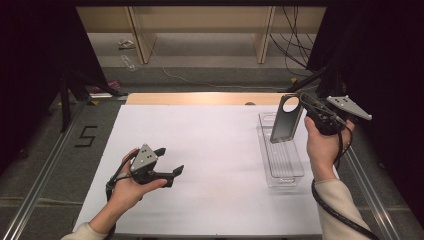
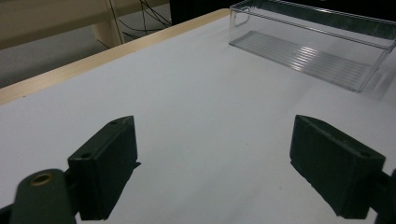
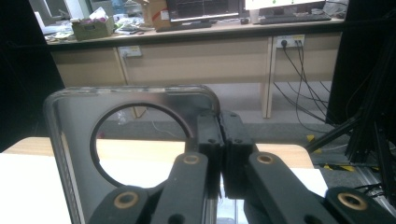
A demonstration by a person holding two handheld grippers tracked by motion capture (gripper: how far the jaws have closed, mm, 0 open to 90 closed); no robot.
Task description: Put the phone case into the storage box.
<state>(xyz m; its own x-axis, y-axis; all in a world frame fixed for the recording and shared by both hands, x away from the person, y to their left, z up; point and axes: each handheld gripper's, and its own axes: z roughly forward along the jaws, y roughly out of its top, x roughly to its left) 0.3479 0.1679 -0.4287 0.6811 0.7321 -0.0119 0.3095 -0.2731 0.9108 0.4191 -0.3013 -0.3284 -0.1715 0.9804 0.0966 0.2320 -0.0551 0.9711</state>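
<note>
Right gripper clamps the phone case, lower edge cut off; left gripper gapes.

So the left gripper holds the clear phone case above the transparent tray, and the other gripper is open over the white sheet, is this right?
Not quite: the right gripper holds the clear phone case above the transparent tray, jaws shut on its edge, as the high view shows. The left gripper is the open one over the white sheet.

Dim edges, bright sheet, soft focus
</note>
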